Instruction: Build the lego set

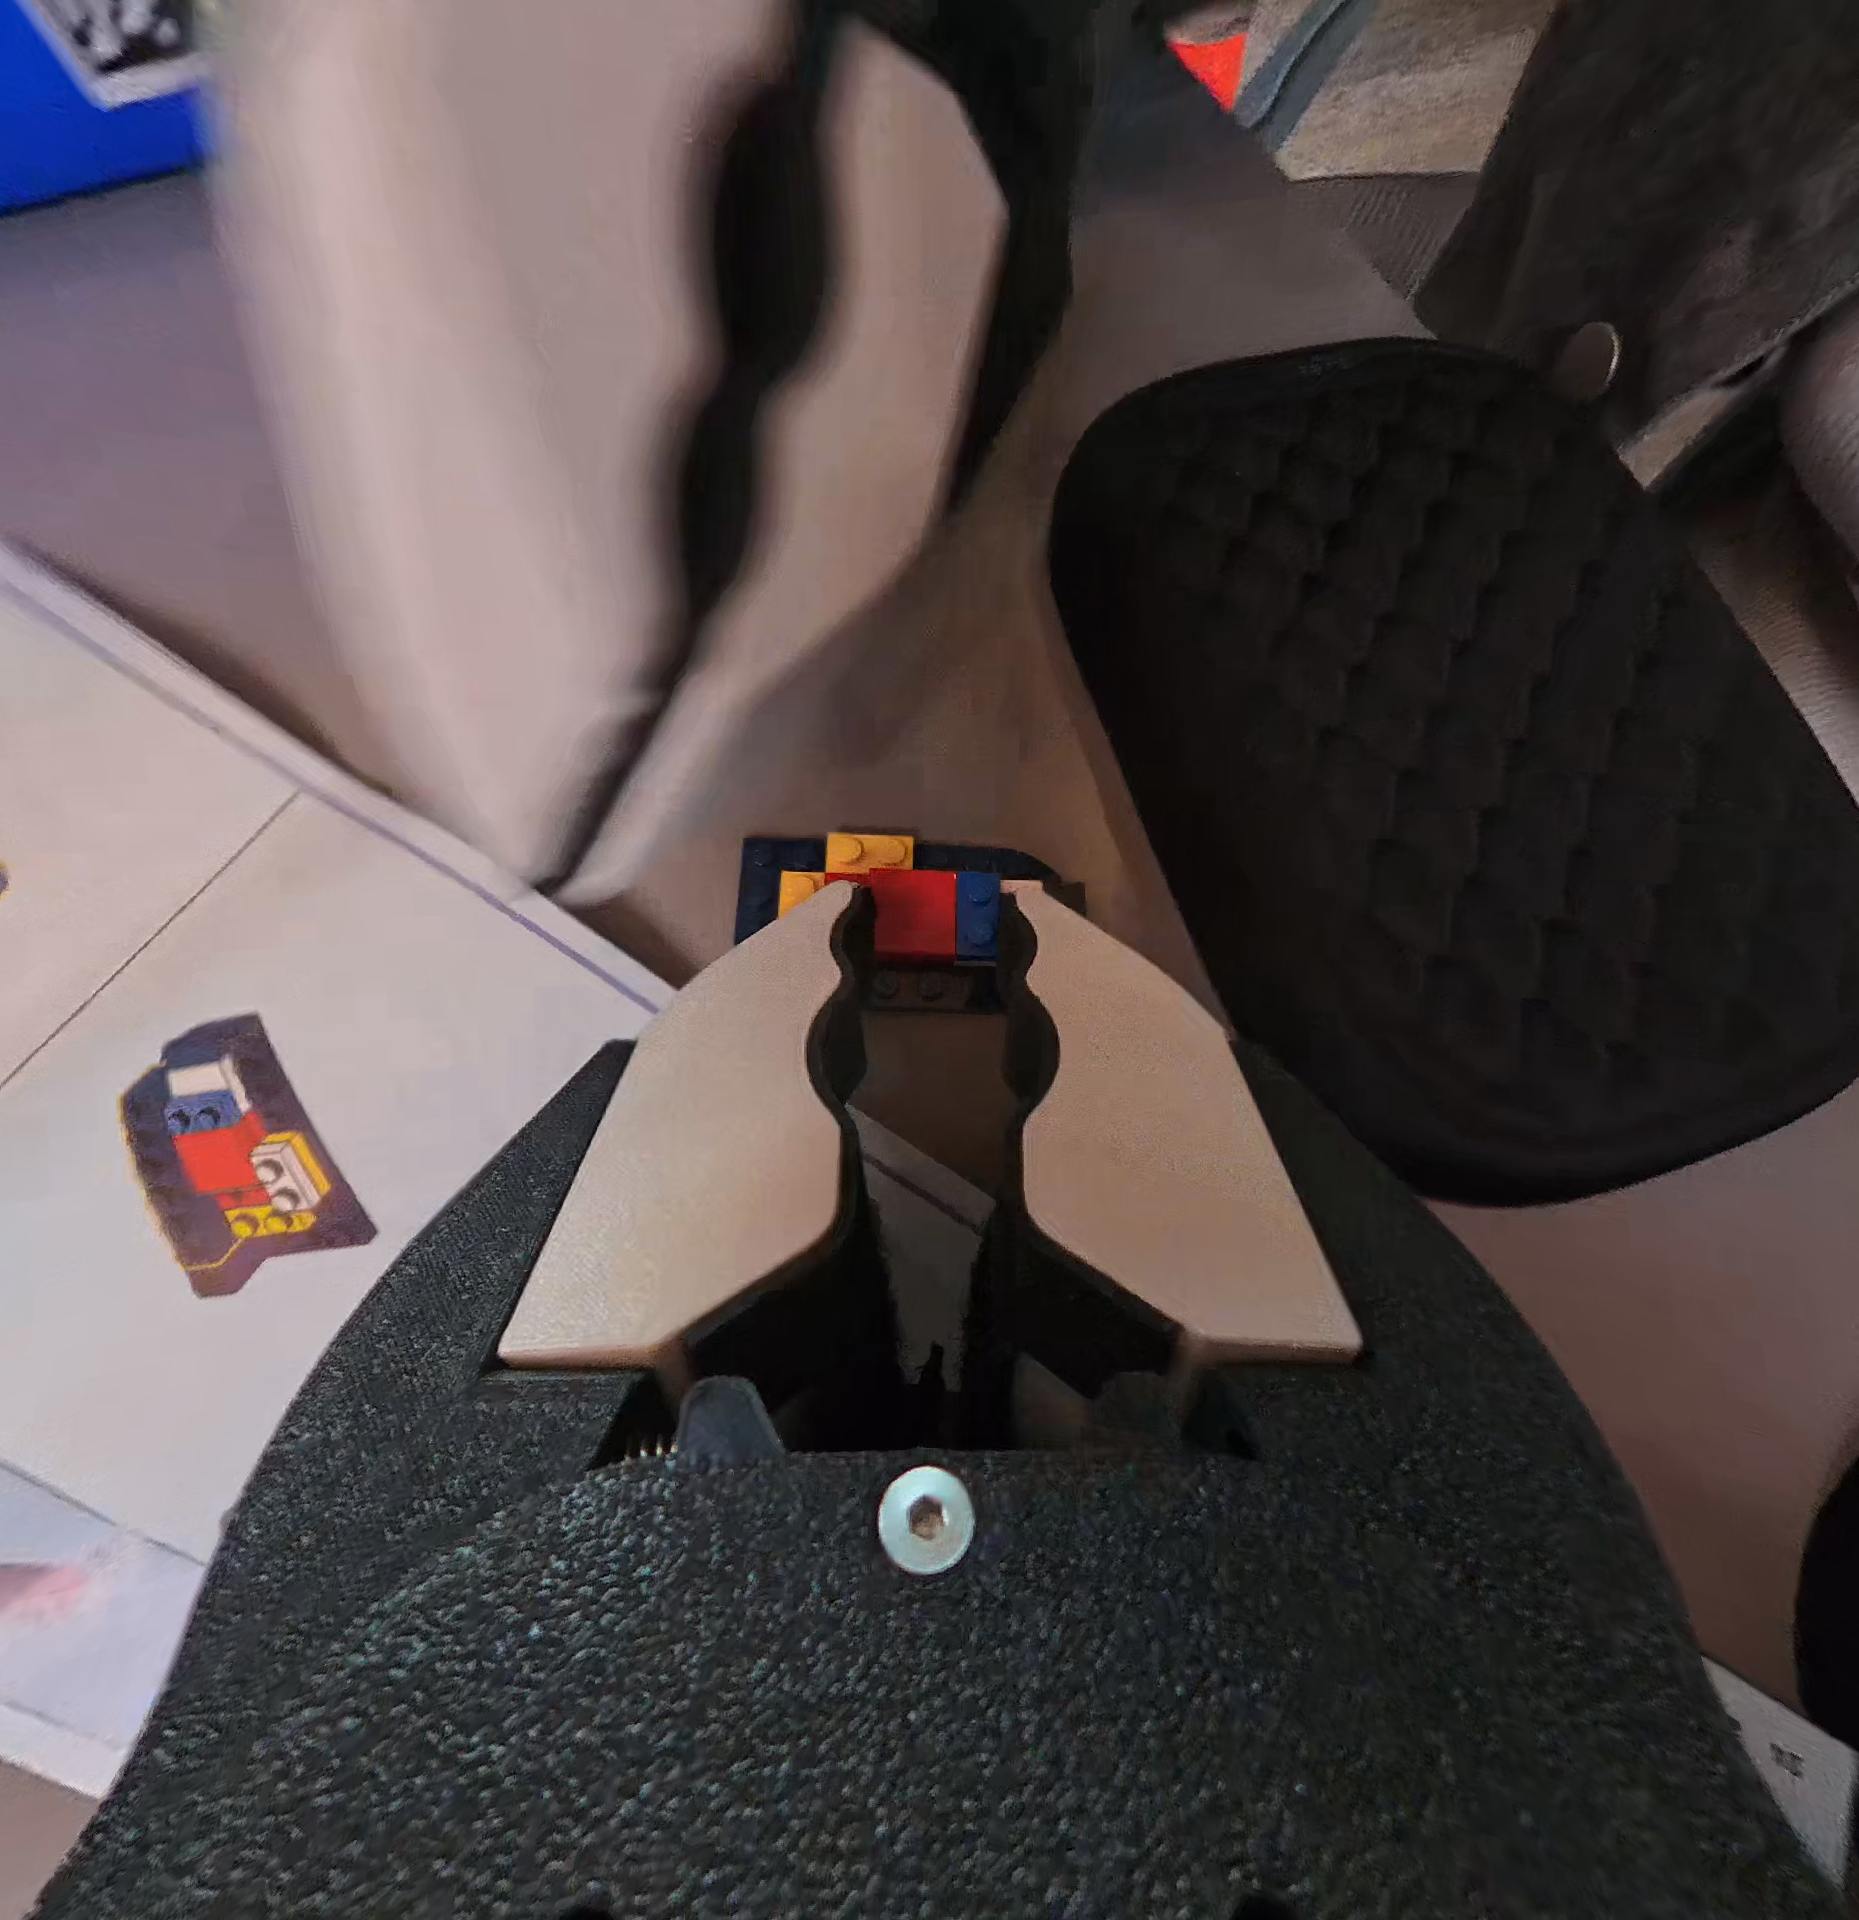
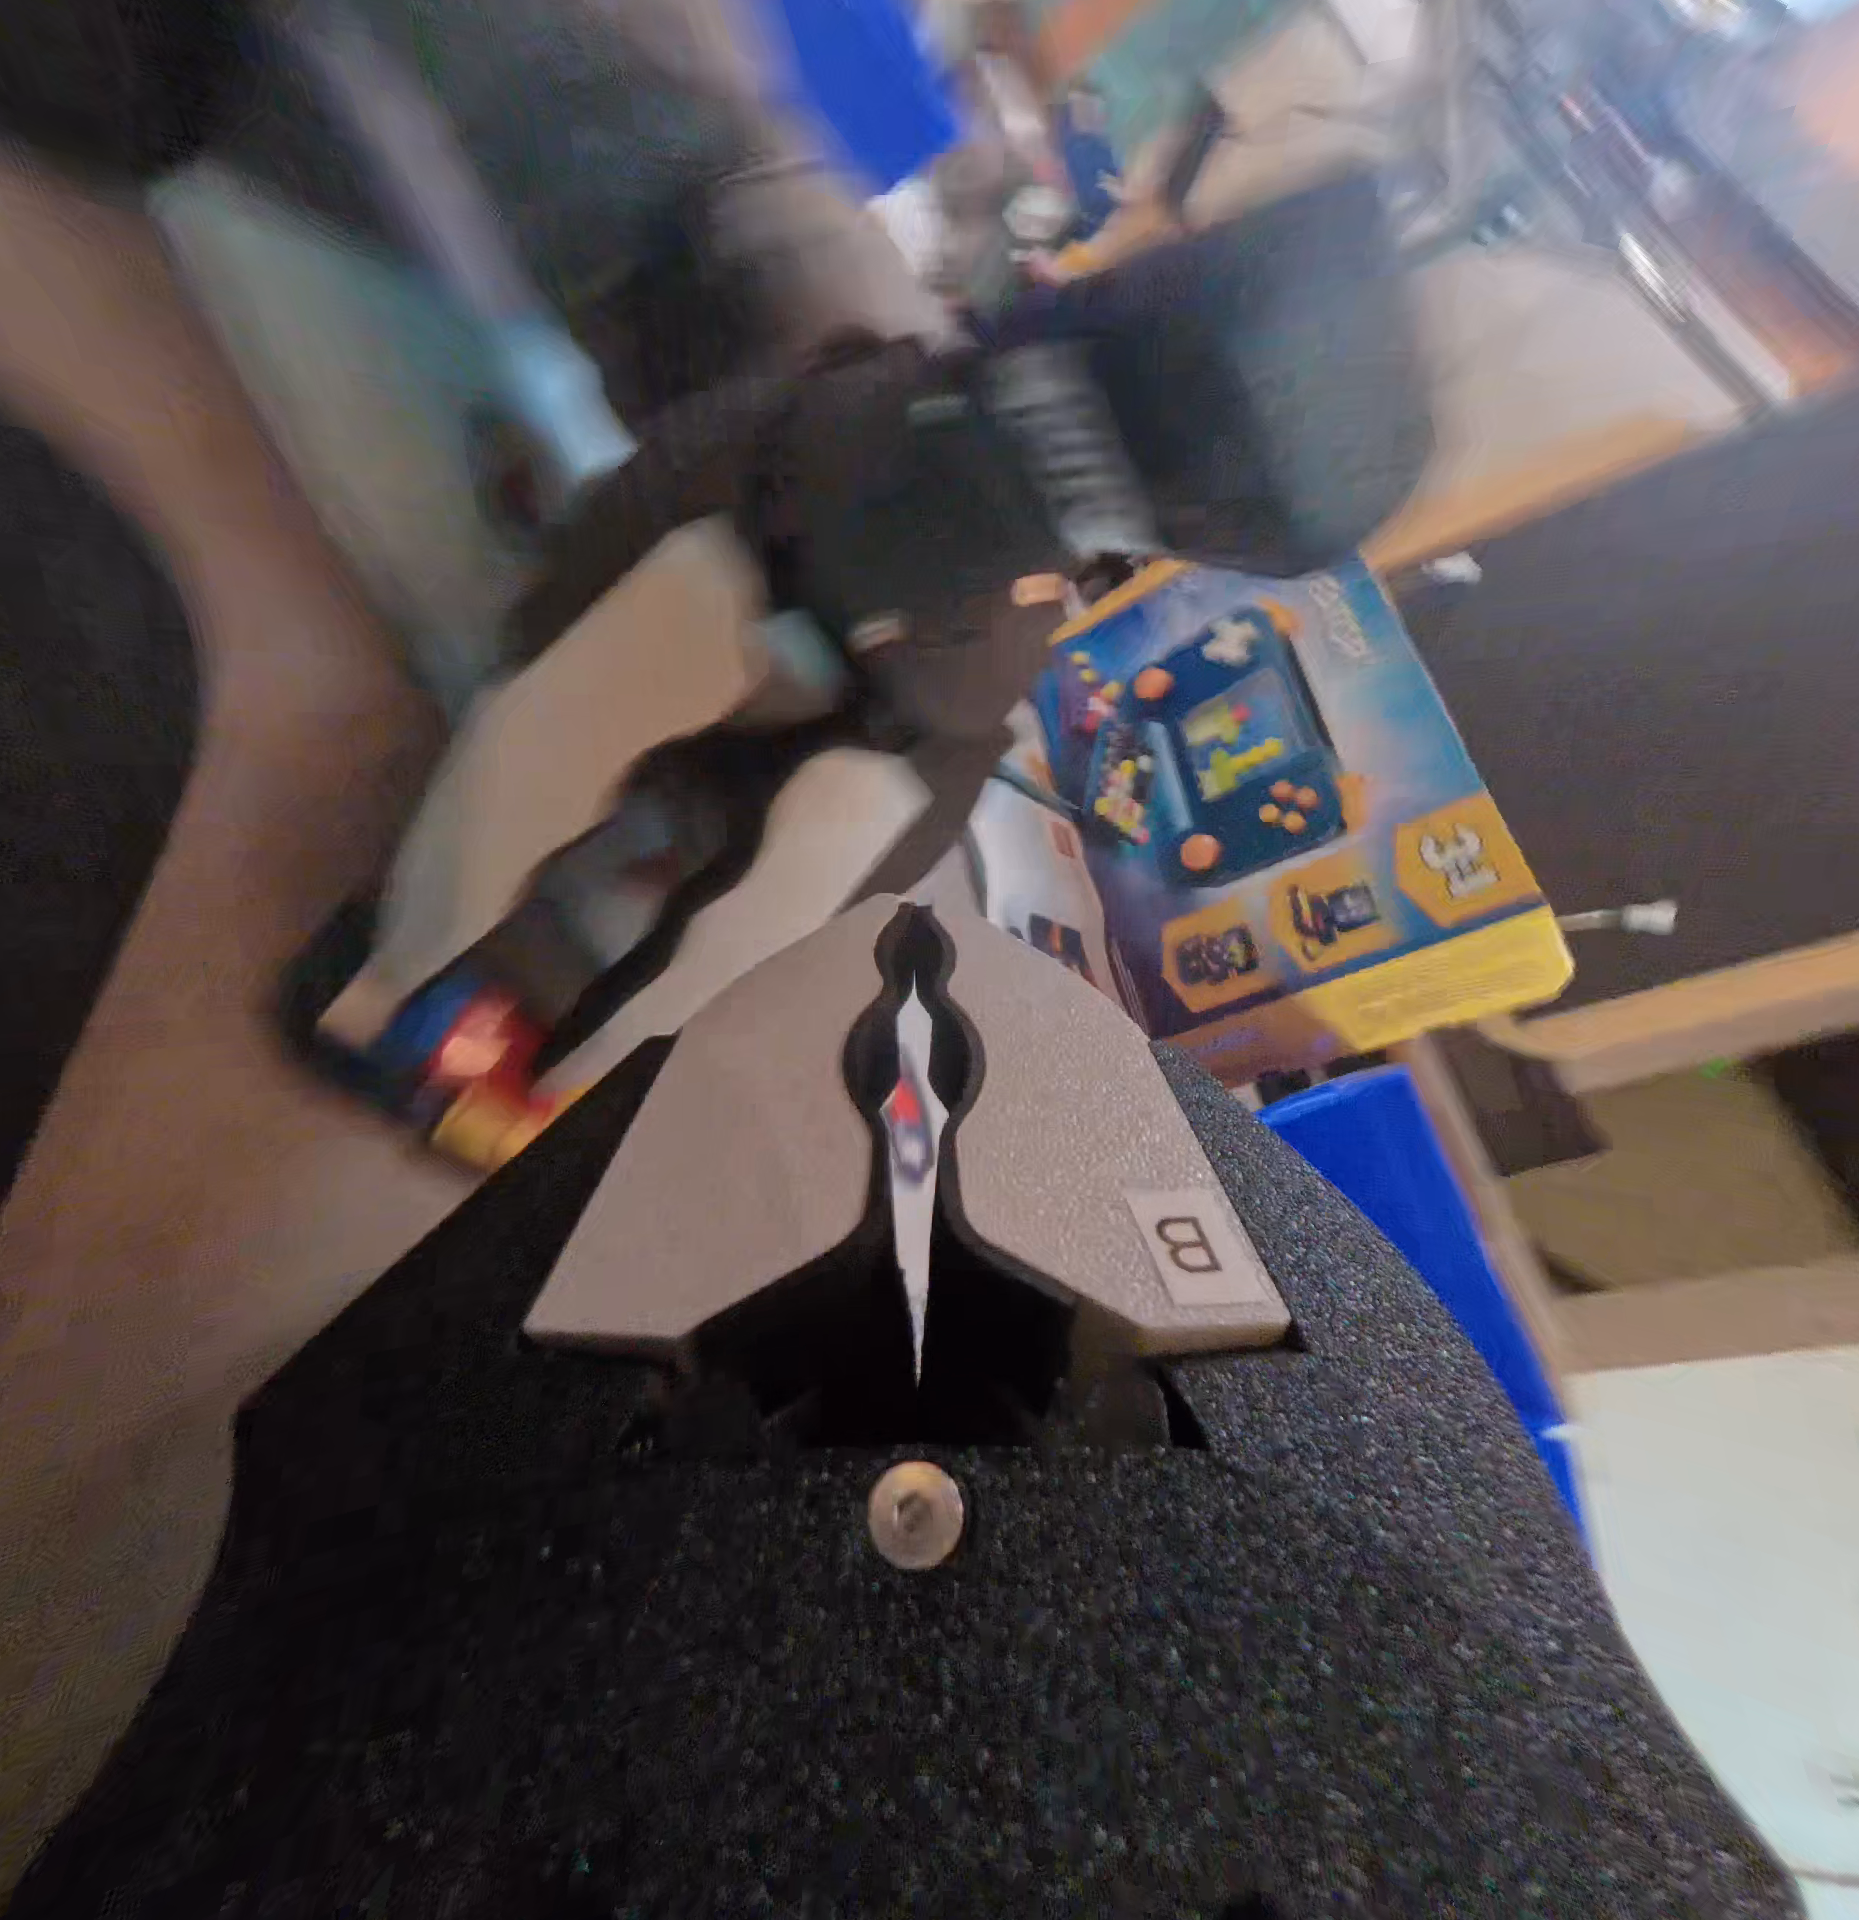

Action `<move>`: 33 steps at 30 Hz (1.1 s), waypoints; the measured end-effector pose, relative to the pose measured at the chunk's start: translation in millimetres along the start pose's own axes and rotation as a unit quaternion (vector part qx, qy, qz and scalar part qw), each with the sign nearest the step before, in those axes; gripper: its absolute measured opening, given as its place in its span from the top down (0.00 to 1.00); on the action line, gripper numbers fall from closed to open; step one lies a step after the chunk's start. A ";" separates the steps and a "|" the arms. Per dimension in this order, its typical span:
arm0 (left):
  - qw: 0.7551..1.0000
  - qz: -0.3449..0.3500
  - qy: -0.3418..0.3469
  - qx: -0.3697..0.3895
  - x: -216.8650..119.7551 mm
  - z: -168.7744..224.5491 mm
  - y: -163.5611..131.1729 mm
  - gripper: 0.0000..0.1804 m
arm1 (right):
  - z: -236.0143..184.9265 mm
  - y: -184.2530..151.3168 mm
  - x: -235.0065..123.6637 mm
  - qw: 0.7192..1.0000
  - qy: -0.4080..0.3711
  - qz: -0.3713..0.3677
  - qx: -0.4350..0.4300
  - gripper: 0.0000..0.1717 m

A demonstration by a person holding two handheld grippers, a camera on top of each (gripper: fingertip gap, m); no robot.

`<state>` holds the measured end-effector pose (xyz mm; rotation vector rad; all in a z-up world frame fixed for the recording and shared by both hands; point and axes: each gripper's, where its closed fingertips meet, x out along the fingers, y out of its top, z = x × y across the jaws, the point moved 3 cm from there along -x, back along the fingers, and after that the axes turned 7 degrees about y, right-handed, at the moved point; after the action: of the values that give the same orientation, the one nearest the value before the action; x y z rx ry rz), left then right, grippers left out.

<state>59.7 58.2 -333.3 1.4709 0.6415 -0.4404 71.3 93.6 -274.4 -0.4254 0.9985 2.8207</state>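
My left gripper [image 1: 930, 899] is shut on a small brick build [image 1: 914, 914]: a red brick and a blue brick [image 1: 977, 920] on a dark blue plate, with yellow bricks [image 1: 868, 850] behind. Its pads press on both sides of the red and blue bricks. The right wrist view shows the same grasp, blurred: the left gripper's fingers [image 2: 551, 748] close around the build [image 2: 468, 1049]. My right gripper [image 2: 912, 920] is shut with nothing between its tips. It shows as a blurred beige shape in the left wrist view [image 1: 566, 878], its tip just left of the build.
An open instruction booklet [image 1: 177, 987] lies on the brown table at the left. A black mesh chair seat [image 1: 1424, 779] is at the right. A blue and yellow toy box [image 2: 1299, 810] stands ahead of the right gripper. A blue bin [image 2: 1403, 1195] is beside it. There is about 8 centimeters between the tips of the two grippers.
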 end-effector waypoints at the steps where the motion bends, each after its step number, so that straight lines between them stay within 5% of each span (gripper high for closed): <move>1: 1.000 0.000 0.000 0.010 1.4 1.7 1.4 0.87 | 4.6 5.2 3.2 1.000 0.012 0.006 0.008 1.00; 5: 1.000 0.000 -0.001 0.006 -4.8 0.9 -3.0 0.87 | -32.7 -25.6 -8.2 0.988 0.132 -0.060 -0.060 1.00; 7: 1.000 -0.001 -0.002 0.006 -4.9 1.0 -2.9 0.87 | -49.8 -32.3 -20.7 0.978 0.191 -0.079 -0.043 0.88; 21: 1.000 0.001 -0.009 0.000 -6.0 1.3 -2.2 0.87 | -64.1 -19.6 -8.6 0.956 0.256 -0.067 -0.128 0.90; 27: 1.000 0.001 -0.008 -0.001 -6.6 1.5 -2.1 0.87 | -69.7 -20.4 -10.5 0.949 0.231 -0.032 -0.212 0.96; 33: 1.000 0.000 -0.014 -0.017 -8.3 0.9 -3.1 0.87 | -72.0 -20.2 -11.9 0.971 0.148 -0.024 -0.187 0.99</move>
<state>51.6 56.1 -330.4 1.4310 0.6249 -0.4476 102.8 63.6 -336.4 -0.9171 0.4750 2.9558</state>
